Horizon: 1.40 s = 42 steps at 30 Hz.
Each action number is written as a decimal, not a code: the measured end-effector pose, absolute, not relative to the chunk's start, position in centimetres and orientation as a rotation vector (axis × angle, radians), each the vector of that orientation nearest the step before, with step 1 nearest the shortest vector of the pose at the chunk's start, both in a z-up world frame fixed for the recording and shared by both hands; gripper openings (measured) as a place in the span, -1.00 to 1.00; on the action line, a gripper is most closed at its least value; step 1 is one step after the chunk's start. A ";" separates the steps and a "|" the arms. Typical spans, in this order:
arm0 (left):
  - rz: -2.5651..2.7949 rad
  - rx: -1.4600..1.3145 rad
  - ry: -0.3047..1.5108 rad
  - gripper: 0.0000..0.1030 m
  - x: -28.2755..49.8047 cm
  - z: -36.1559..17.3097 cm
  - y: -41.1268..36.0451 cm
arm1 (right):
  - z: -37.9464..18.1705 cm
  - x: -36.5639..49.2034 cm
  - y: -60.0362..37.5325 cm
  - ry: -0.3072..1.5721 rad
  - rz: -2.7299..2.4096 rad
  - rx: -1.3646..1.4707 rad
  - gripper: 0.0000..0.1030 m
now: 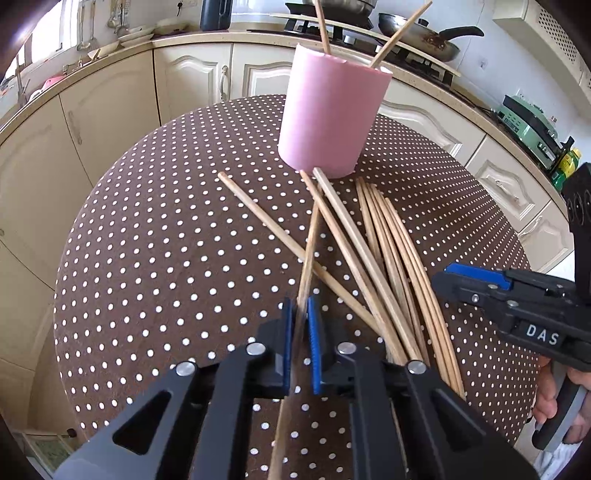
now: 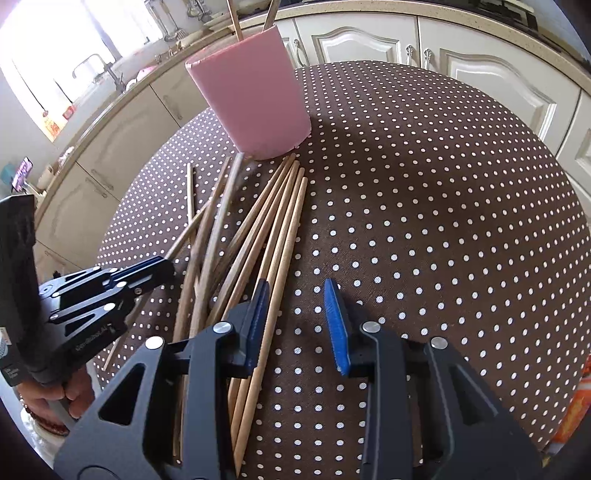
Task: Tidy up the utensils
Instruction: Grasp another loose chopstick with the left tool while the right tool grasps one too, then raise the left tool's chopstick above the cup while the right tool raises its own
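Note:
A pink cup (image 1: 328, 114) stands on the dotted round table (image 1: 155, 236), with two wooden chopsticks sticking out of its top; it also shows in the right wrist view (image 2: 255, 96). Several wooden chopsticks (image 1: 391, 258) lie in a loose pile in front of the cup, also seen in the right wrist view (image 2: 273, 229). My left gripper (image 1: 301, 325) is shut on one chopstick (image 1: 308, 258), held along its fingers and slightly blurred. My right gripper (image 2: 295, 317) is open and empty above the pile's right edge; it also shows at the right of the left wrist view (image 1: 476, 280).
Cream kitchen cabinets (image 1: 110, 122) and a counter curve behind the table. A stove with a frying pan (image 1: 424, 33) is at the back. A green appliance (image 1: 524, 122) sits on the right counter. The sink and tap (image 2: 99, 70) are at the left.

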State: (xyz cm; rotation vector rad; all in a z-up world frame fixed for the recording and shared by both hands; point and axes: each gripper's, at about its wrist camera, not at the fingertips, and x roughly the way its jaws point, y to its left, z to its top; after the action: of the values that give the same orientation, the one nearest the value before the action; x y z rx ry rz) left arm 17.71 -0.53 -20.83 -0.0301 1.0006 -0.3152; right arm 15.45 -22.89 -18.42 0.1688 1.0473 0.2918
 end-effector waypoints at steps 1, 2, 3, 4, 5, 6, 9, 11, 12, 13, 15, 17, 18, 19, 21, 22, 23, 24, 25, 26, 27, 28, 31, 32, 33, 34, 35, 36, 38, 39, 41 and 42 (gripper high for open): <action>-0.311 -0.035 1.002 -0.86 17.6 -20.8 -0.2 | -18.4 15.7 -22.7 1.056 0.285 0.152 -0.44; -0.308 -0.044 1.004 -0.87 17.2 -20.8 0.7 | -18.4 15.9 -22.3 1.063 0.276 0.130 -0.45; -0.303 -0.053 1.007 -0.88 17.0 -20.8 1.1 | -18.3 16.2 -21.9 1.068 0.269 0.113 -0.45; -0.295 -0.061 1.009 -0.88 16.8 -20.8 1.4 | -18.3 16.4 -21.7 1.074 0.261 0.101 -0.45; -0.290 -0.067 1.011 -0.88 16.5 -20.8 1.7 | -18.3 16.6 -21.3 1.083 0.250 0.080 -0.45; -0.287 -0.070 1.014 -0.88 16.3 -20.8 2.2 | -18.2 16.7 -20.9 1.089 0.243 0.054 -0.45; -0.266 -0.073 1.025 -0.88 15.9 -20.7 2.6 | -18.1 17.2 -20.3 1.115 0.236 0.026 -0.47; -0.250 -0.075 1.032 -0.88 15.6 -20.6 3.1 | -18.1 17.5 -20.3 1.131 0.244 0.005 -0.47; -0.243 -0.075 1.034 -0.88 15.4 -20.6 3.3 | -18.1 17.6 -20.3 1.141 0.242 -0.008 -0.47; -0.238 -0.078 1.041 -0.88 15.3 -20.6 3.5 | -18.1 17.7 -20.2 1.151 0.243 -0.030 -0.47; -0.218 -0.090 1.056 -0.88 15.0 -20.5 4.2 | -18.2 17.9 -19.8 1.172 0.242 -0.068 -0.48; -0.200 -0.091 1.065 -0.88 14.9 -20.4 4.4 | -18.2 17.9 -18.6 1.181 0.229 -0.148 -0.48; -0.195 -0.087 1.071 -0.88 15.0 -20.3 4.5 | -18.1 17.9 -18.1 1.181 0.223 -0.179 -0.54; -0.189 -0.086 1.076 -0.88 15.2 -20.3 4.5 | -18.0 17.9 -17.6 1.188 0.235 -0.183 -0.67; -0.175 -0.076 1.090 -0.88 16.0 -20.2 4.3 | -18.0 17.9 -17.2 1.194 0.245 -0.195 -0.70; -0.165 -0.061 1.100 -0.88 16.5 -20.1 4.1 | -17.9 18.0 -17.0 1.196 0.250 -0.199 -0.73; -0.161 -0.047 1.108 -0.88 16.9 -20.0 4.0 | -17.8 18.2 -16.9 1.198 0.258 -0.203 -0.74; -0.158 -0.035 1.117 -0.88 17.4 -19.9 3.7 | -17.8 18.3 -16.8 1.199 0.263 -0.205 -0.77; -0.154 -0.034 1.130 -0.88 17.9 -19.8 3.7 | -17.8 18.7 -16.6 1.202 0.266 -0.203 -0.78; -0.151 -0.036 1.139 -0.88 18.4 -19.8 3.7 | -17.7 19.0 -16.5 1.206 0.267 -0.207 -0.78; -0.149 -0.025 1.147 -0.88 18.7 -19.7 3.6 | -17.7 19.2 -16.3 1.207 0.269 -0.215 -0.78; -0.146 0.003 1.159 -0.88 19.1 -19.6 3.0 | -17.6 19.5 -16.2 1.211 0.272 -0.223 -0.79; -0.129 0.049 1.182 -0.88 20.2 -19.6 2.1 | -17.8 19.8 -16.0 1.213 0.287 -0.241 -0.83; -0.125 0.065 1.178 -0.88 20.4 -19.6 1.8 | -18.0 20.1 -16.1 1.212 0.292 -0.242 -0.83; -0.117 0.062 1.173 -0.88 20.4 -19.5 1.8 | -18.1 20.2 -16.3 1.207 0.297 -0.238 -0.83; -0.112 0.045 1.169 -0.88 20.4 -19.5 2.0 | -18.1 20.2 -16.6 1.201 0.299 -0.224 -0.85; -0.111 0.033 1.160 -0.88 20.3 -19.5 2.1 | -18.2 20.2 -16.9 1.191 0.301 -0.199 -0.85; -0.113 0.022 1.148 -0.88 20.1 -19.5 2.2 | -18.2 20.1 -17.1 1.176 0.304 -0.182 -0.85; -0.112 -0.004 1.136 -0.89 19.7 -19.4 3.0 | -18.3 19.9 -17.9 1.159 0.307 -0.141 -0.86; -0.102 -0.010 1.134 -0.89 19.5 -19.4 3.2 | -18.3 19.9 -18.4 1.146 0.299 -0.121 -0.88; -0.078 -0.016 1.118 -0.89 18.9 -19.1 3.8 | -18.1 19.9 -19.4 1.125 0.296 -0.073 -0.89; -0.075 -0.019 1.111 -0.89 18.7 -18.8 4.0 | -17.9 19.9 -19.8 1.110 0.297 -0.047 -0.89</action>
State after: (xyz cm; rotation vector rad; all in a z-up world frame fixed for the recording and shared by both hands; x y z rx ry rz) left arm 18.67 4.01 -18.83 -0.0194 1.1111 -0.0746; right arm 19.85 -19.78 -17.91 -0.0474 1.1103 0.2967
